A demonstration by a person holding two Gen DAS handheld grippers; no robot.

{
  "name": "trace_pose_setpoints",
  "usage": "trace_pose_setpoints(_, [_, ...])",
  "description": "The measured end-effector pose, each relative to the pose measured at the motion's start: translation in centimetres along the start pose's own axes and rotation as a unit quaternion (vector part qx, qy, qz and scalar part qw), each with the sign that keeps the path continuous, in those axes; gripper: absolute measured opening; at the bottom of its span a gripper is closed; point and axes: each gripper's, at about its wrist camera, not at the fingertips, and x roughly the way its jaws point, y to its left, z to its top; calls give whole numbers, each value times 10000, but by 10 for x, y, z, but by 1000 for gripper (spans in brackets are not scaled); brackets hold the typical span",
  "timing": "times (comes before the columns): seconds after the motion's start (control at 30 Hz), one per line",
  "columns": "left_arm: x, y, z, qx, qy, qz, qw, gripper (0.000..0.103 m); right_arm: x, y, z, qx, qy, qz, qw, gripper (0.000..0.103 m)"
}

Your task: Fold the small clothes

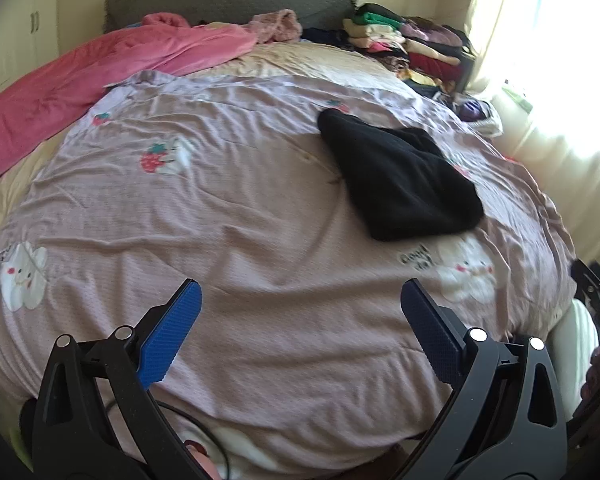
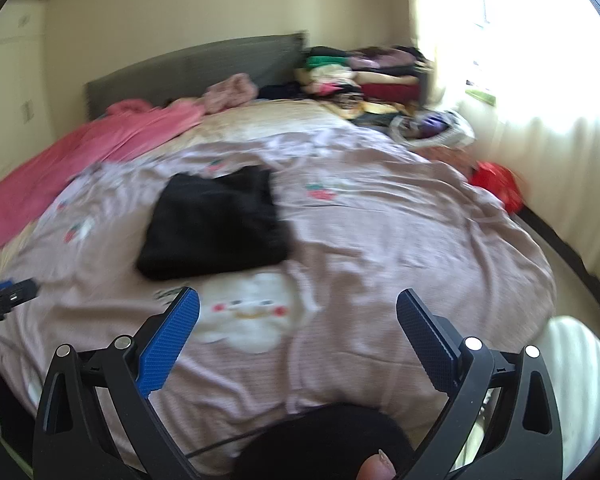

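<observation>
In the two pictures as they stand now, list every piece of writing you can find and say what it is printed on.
Dark handwriting-style print on the pink bedspread, beside the white cartoon animal and just below the black garment: two short lines, too small and curved to read surely.
In the right wrist view the same print is blurred.
No other text shows.

The right wrist view is motion-blurred, so the black garment's (image 2: 214, 224) folds cannot be read. The clothes pile (image 1: 404, 44) at the bed's far right corner is too small to sort. A fingertip (image 2: 374, 468) is cut off by the bottom edge.
</observation>
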Motion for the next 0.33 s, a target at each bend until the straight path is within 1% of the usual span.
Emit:
trace_pose_setpoints(0.07, [1,25,12,-248,-95,169,9995,93,-1,-28,1,307,-36,-245,9992,98])
trace_pose_setpoints(0.1, [2,48,23,-472,-166,327,9982,93,-2,-44,1,465,-59,-375,9982,98])
trace_pose_setpoints(0.13, [5,67,31,-670,-200,450,9965,93,-3,-76,1,729,-94,-630,9953,98])
trace_pose_setpoints(0.17, [8,89,40,-869,-212,530,9946,93,-3,-98,0,939,-113,-844,9919,98])
trace_pose_setpoints(0.2, [12,125,53,-1163,-225,709,9904,93,-4,-120,-3,1143,-132,-1042,9879,98])
trace_pose_setpoints(0.23, [13,149,62,-1370,-229,911,9861,93,-5,-159,-8,1483,-175,-1378,9791,98])
trace_pose_setpoints(0.27, [14,177,71,-1590,-259,1147,9803,93,-4,-198,-15,1774,-129,-1786,9677,98])
trace_pose_setpoints(0.3, [15,206,79,-1774,-317,1398,9736,93,-2,-221,-21,1940,-58,-2058,9591,98])
trace_pose_setpoints(0.33, [16,248,88,-2038,-323,1832,9612,93,0,-262,-32,2239,54,-2444,9435,98])
